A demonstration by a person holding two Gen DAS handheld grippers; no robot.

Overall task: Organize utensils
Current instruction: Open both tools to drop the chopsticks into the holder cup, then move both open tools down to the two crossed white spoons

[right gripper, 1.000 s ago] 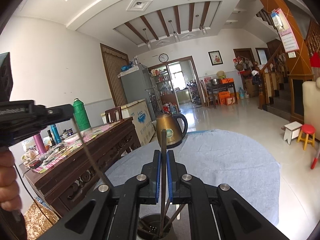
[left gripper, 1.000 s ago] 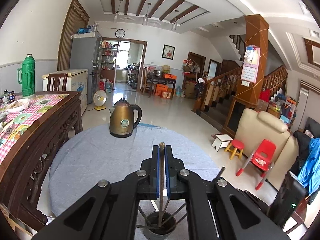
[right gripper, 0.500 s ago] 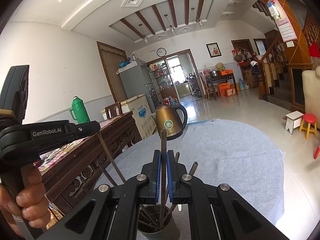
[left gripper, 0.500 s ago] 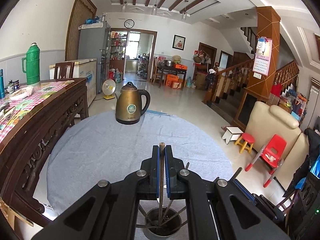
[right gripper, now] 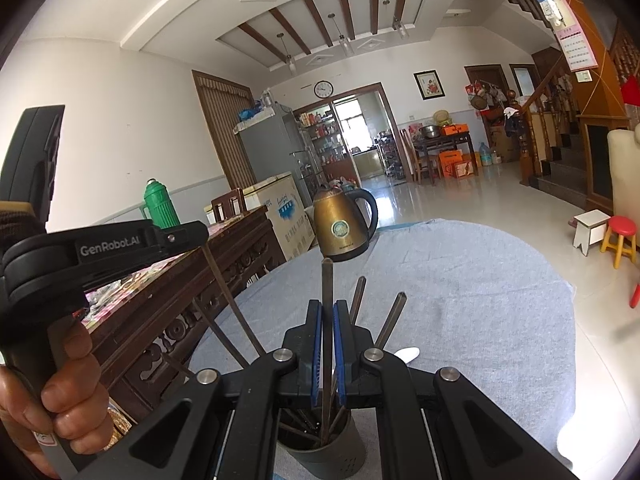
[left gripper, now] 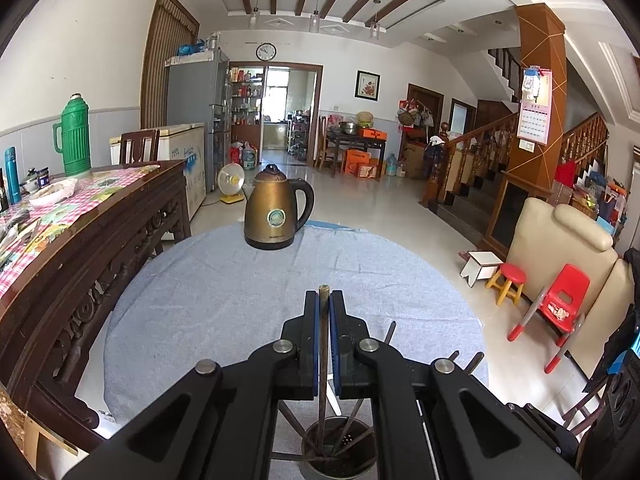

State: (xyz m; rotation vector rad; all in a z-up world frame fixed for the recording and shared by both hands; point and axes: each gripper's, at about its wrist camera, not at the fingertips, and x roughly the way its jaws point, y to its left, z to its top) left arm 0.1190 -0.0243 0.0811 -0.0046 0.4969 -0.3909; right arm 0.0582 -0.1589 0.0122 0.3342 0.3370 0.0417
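My left gripper (left gripper: 323, 296) is shut on a thin dark chopstick (left gripper: 322, 400) that stands upright, its lower end inside a dark round holder (left gripper: 338, 454) just below the fingers. My right gripper (right gripper: 328, 306) is shut on another dark chopstick (right gripper: 327, 276), whose lower end also sits in the holder (right gripper: 320, 450). Several more chopsticks (right gripper: 390, 322) lean out of the holder. In the right wrist view the left gripper (right gripper: 202, 236) shows at the left in a person's hand (right gripper: 68, 392), its chopstick (right gripper: 232, 304) slanting down to the holder.
The holder stands near the front of a round table with a grey-blue cloth (left gripper: 240, 288). A bronze kettle (left gripper: 276, 216) stands at the far edge. A carved wooden sideboard (left gripper: 100, 240) with a green flask (left gripper: 74, 136) runs along the left. A small white object (right gripper: 408, 354) lies behind the holder.
Both grippers have sunk toward the holder with their chopsticks held. The holder and its leaning chopsticks now show larger, and the left gripper sits lower and closer in the right wrist view.
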